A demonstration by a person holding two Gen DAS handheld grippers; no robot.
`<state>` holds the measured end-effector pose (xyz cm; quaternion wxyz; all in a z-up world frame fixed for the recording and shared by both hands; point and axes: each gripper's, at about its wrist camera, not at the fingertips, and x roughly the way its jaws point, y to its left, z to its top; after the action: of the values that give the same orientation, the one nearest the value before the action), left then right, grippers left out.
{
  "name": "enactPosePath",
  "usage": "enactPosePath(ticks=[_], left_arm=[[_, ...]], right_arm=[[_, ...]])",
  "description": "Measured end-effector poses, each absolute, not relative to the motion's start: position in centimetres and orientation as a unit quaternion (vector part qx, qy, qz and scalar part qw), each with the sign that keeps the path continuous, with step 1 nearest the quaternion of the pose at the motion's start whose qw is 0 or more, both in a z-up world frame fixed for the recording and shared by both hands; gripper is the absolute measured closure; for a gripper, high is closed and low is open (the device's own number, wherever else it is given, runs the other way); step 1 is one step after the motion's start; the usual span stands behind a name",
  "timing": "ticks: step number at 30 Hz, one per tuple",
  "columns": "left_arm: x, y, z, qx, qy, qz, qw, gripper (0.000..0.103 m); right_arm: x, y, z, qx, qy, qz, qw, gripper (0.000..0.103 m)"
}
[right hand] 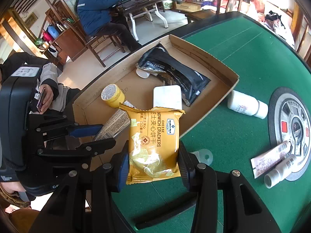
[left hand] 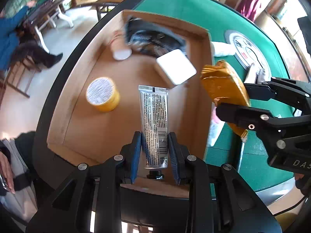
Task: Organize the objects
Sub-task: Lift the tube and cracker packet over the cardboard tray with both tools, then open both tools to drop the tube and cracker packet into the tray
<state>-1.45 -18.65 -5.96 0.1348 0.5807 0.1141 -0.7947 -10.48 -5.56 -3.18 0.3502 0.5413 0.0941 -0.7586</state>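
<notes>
A shallow cardboard box [left hand: 204,62] [right hand: 219,108] lies at the edge of the green table. In it are a black snack packet [left hand: 155,38] [right hand: 175,71], a white flat case [left hand: 176,69] [right hand: 167,97], a yellow jar [left hand: 103,94] [right hand: 112,95] and a small white-capped bottle [left hand: 121,52] [right hand: 142,73]. My left gripper [left hand: 154,147] [right hand: 93,136] is shut on a silver tube [left hand: 154,124] [right hand: 114,126] over the box. My right gripper [right hand: 153,165] [left hand: 233,97] is shut on a yellow cracker packet [right hand: 153,143] [left hand: 223,81] and holds it above the box's near edge.
On the green table [right hand: 243,62] lie a white bottle [right hand: 246,105], a pinkish tube [right hand: 270,155] and a small white tube [right hand: 279,169] beside a round centre panel [right hand: 297,128]. A person [right hand: 97,9] sits at another table behind.
</notes>
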Motion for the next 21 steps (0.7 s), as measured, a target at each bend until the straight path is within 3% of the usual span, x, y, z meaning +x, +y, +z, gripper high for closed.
enactPosePath(ticks=[21], left_arm=[[-0.4,-22.1,-7.7,0.592,0.128,-0.782,0.144,0.076]], right_arm=[[-10.8,-10.6,-5.6,0.567,0.105,-0.736,0.356,0.059]])
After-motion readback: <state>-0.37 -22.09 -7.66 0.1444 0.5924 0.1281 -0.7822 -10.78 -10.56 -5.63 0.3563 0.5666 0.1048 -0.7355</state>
